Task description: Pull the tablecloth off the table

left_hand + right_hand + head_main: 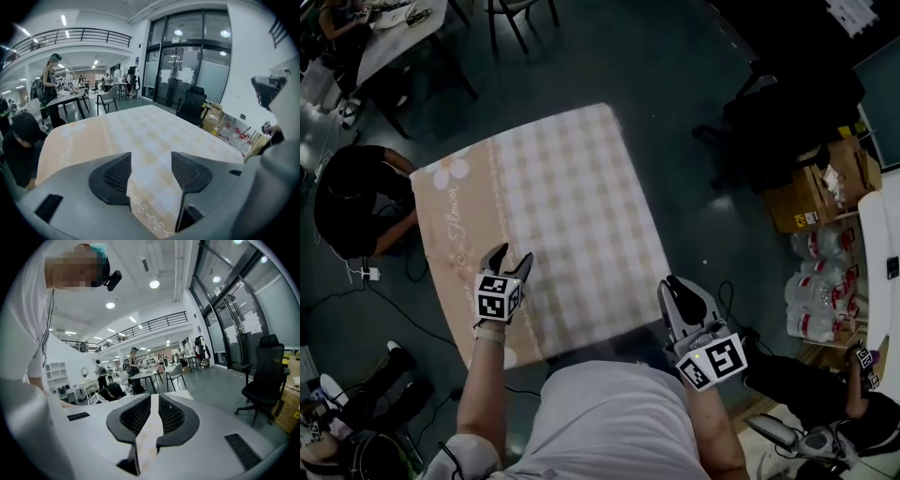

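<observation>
Nearest the operator, the right gripper (672, 285) is clenched on the near right edge of the tablecloth (572, 197). The left gripper (510, 255) stands with its jaws released, a lace-bordered fold lying loose between the pads. Close the left jaws firmly on that fold before any pull, then draw both hands back evenly and low, since the cloth lies spread flat over the whole table, out to its far edge.

Along our left gripper (151, 161) we see its jaws standing apart with the scroll-trimmed edge of the checked tablecloth (136, 129) lying unpinched between them, the cloth spreading away toward a black office chair (192, 104) and glass doors (187, 61), a person in black (21, 145) at its left.
</observation>
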The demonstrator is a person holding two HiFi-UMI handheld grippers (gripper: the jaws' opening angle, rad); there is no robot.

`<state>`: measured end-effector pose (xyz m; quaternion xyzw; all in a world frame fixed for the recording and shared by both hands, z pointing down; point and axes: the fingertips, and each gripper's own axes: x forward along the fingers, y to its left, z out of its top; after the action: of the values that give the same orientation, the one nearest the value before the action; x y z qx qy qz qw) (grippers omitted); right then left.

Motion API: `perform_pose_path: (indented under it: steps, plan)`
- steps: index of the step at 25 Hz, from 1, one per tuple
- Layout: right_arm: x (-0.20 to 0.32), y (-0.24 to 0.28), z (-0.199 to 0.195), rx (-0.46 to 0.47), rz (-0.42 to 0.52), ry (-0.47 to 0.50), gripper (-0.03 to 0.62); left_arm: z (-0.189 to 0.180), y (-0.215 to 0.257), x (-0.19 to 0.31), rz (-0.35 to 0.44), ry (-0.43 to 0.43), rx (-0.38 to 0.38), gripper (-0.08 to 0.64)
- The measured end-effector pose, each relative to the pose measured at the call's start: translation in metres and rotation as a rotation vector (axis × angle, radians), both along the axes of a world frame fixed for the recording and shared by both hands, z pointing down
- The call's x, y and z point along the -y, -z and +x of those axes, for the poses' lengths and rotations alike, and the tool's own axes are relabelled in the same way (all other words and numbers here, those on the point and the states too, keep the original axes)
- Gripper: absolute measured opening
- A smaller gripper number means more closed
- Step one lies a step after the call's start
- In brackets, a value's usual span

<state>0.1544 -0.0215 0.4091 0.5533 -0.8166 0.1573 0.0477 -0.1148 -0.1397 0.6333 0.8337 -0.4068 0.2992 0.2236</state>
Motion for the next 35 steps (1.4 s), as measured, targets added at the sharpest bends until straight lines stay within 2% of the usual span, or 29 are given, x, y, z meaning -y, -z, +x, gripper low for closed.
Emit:
perform_pose_path:
  steps: [11,18,23,26,31,35]
  plan:
    - [-0.007,-0.027,0.03,0.007,-0.069,-0.076,0.032,0.005,-0.088,0.022,-0.133,-0.021,0.146,0.252]
    - [-0.005,-0.035,0.038,0.023,-0.096,-0.085,0.032,0.003,-0.09,0.023,-0.109,0.03,0.108,0.241]
    - [0.0,-0.035,0.031,0.027,-0.098,-0.056,0.032,-0.005,-0.088,0.025,-0.169,0.106,0.096,0.068]
    - [0.003,-0.036,0.026,0.03,-0.101,-0.035,0.032,-0.004,-0.089,0.022,-0.196,0.113,0.089,0.019]
    - [0.019,-0.032,0.018,0.034,-0.109,-0.006,0.032,-0.004,-0.087,0.021,-0.271,0.11,0.057,0.011]
    - [0.033,-0.021,0.01,0.039,-0.114,0.002,0.032,-0.008,-0.075,0.012,-0.326,0.068,0.044,0.011]
